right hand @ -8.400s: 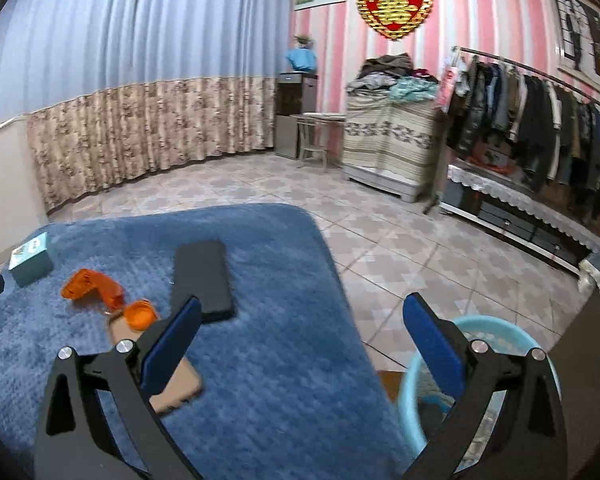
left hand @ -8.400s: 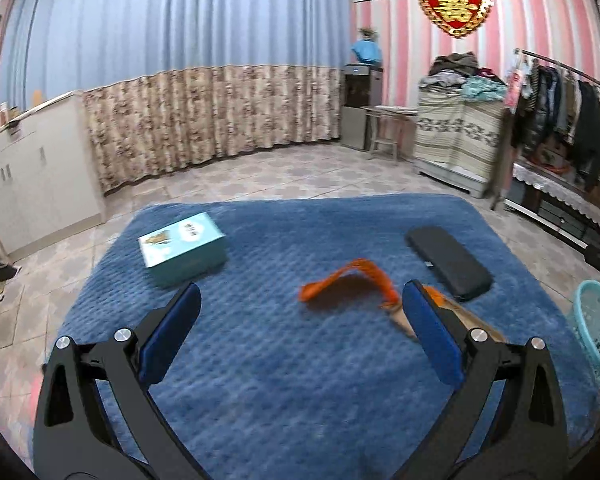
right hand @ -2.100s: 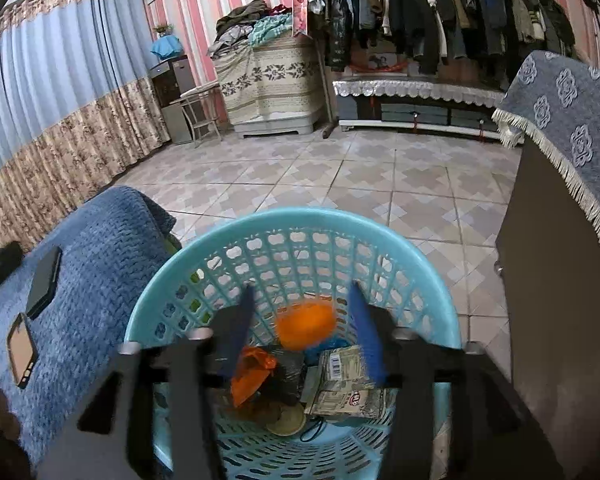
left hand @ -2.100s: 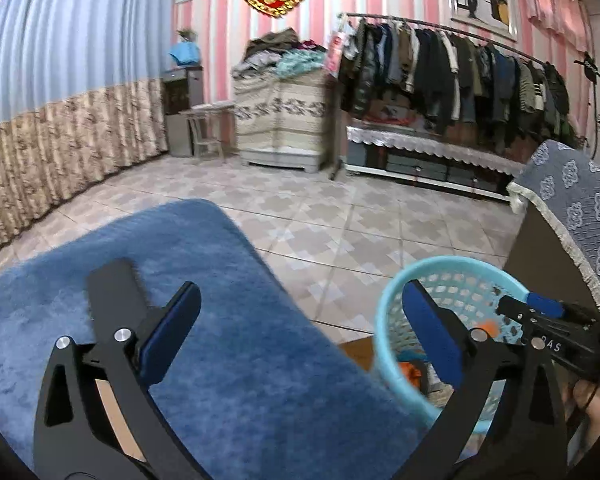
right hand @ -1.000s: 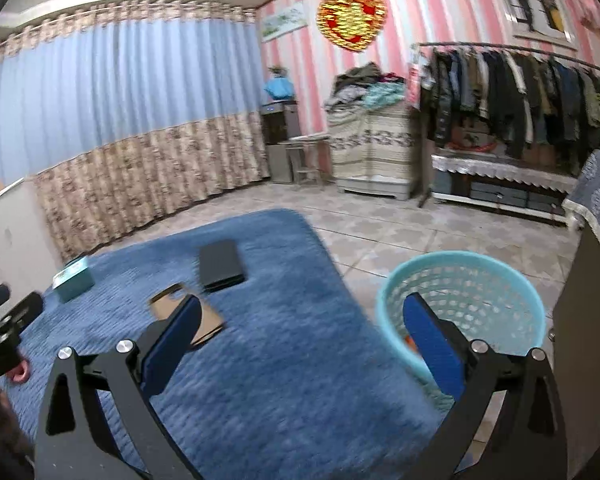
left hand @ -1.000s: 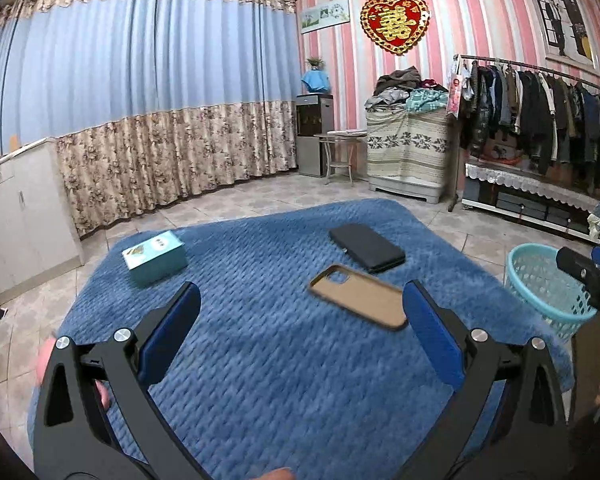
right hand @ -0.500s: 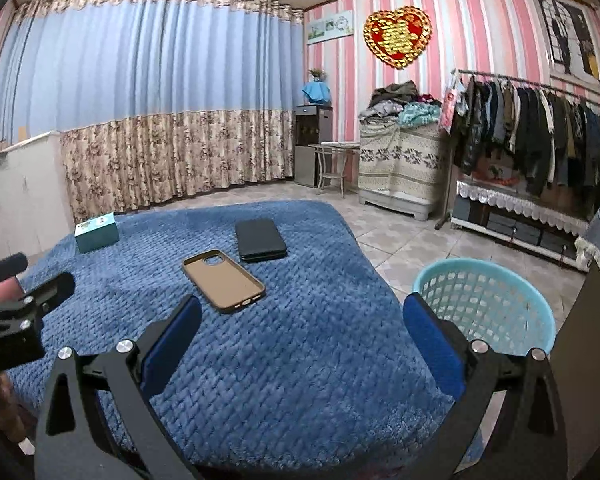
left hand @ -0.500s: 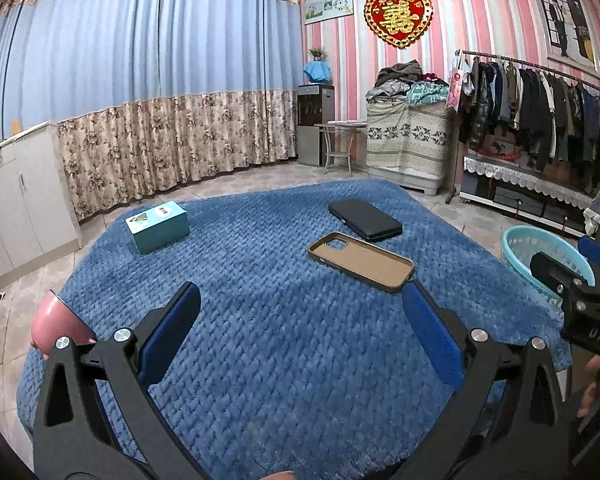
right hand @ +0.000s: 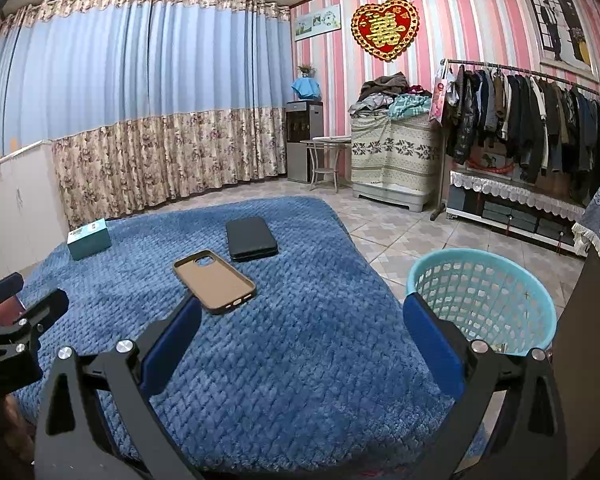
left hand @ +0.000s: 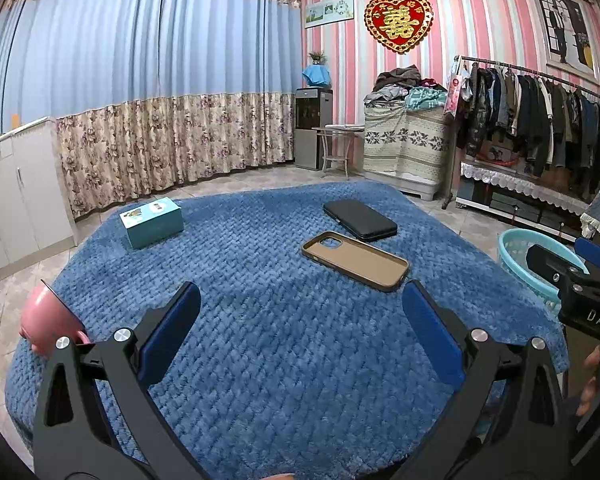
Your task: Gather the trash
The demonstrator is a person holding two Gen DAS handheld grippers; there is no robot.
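Right wrist view: both tongs (right hand: pixel 302 338) agape, empty; teal basket (right hand: pixel 538 290) upright, mouth skyward.

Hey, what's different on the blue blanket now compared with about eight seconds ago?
The orange scraps that lay by the phone case are gone from the blanket; two seconds ago they were in the basket. Both grippers, left and right, have pulled back, open and empty. The phone case, black case and teal box stayed put.

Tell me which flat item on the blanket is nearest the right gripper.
The tan phone case, lying open side up just ahead of the right gripper; the black case lies farther back.
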